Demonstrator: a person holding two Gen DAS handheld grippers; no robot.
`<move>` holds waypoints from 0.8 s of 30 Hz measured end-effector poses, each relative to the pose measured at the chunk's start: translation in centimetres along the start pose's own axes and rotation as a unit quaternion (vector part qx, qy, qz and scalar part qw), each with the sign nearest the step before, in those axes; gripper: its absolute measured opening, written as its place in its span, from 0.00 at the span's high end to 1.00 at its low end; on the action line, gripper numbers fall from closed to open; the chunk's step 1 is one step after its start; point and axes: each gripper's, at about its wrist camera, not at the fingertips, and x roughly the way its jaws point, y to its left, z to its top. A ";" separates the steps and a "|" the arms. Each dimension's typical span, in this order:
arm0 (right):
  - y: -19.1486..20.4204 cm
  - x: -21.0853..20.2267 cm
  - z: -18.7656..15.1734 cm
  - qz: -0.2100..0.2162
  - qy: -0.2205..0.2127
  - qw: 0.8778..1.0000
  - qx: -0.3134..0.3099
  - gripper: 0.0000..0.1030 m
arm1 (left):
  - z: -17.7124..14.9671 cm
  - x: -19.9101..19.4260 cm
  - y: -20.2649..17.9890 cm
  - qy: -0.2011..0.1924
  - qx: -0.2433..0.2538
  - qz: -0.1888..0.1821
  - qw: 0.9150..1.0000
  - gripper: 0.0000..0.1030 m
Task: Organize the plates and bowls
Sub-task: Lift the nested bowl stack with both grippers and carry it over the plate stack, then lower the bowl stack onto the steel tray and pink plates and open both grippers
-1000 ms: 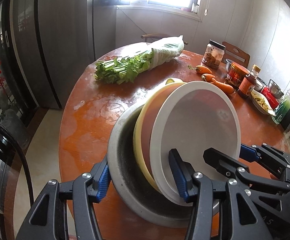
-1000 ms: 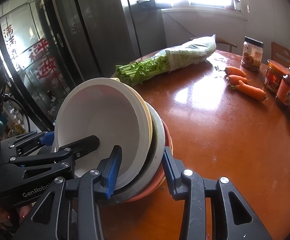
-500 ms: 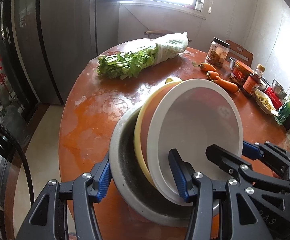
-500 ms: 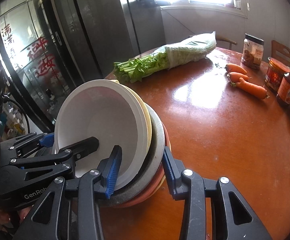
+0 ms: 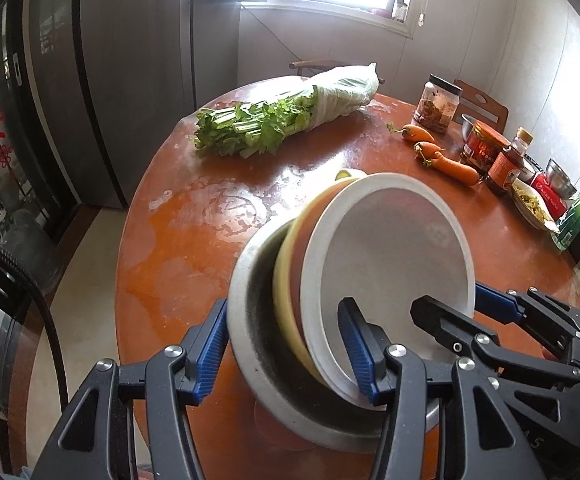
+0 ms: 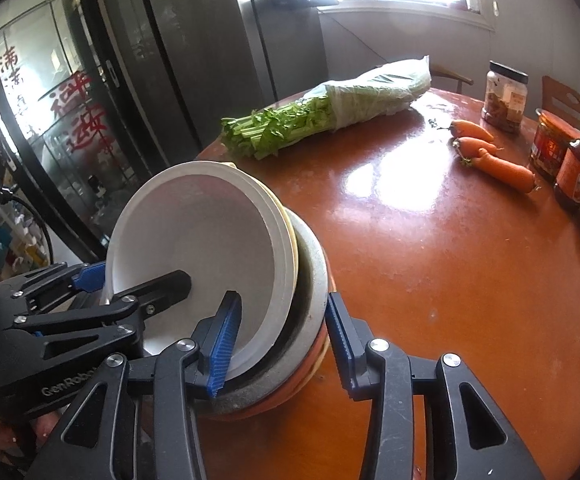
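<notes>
A nested stack of dishes is held tilted over the near part of the round brown table (image 5: 193, 240): a white bowl (image 5: 394, 264) innermost, a yellow bowl (image 5: 285, 292), a grey speckled bowl (image 5: 257, 352), and orange plates (image 6: 290, 396) underneath. My left gripper (image 5: 285, 354) clamps the stack's rim from the left. My right gripper (image 6: 277, 336) clamps the opposite rim. Each gripper shows in the other's view: the right in the left wrist view (image 5: 490, 332), the left in the right wrist view (image 6: 89, 300).
Bagged celery (image 5: 290, 116) lies at the table's far side. Carrots (image 5: 446, 160), a jar (image 5: 440, 104), sauce bottles (image 5: 504, 164) and a food dish (image 5: 534, 204) crowd the right edge. A dark fridge (image 5: 49, 80) stands left; chairs stand behind the table.
The tilted stack and both grippers have risen and drawn back slightly from the table; the grips are unchanged.
</notes>
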 end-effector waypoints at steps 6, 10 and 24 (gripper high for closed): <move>-0.1 -0.4 0.1 0.002 -0.006 1.000 0.003 0.53 | 0.0 0.0 0.0 0.001 -0.001 -0.004 1.000 0.47; 0.0 -0.7 0.2 -0.003 -0.010 1.000 0.000 0.47 | 0.0 -0.3 0.2 -0.003 -0.003 -0.008 1.000 0.46; -0.7 -2.2 0.5 0.000 -0.018 1.000 0.014 0.34 | 0.5 -2.1 2.6 -0.024 -0.032 -0.002 0.999 0.23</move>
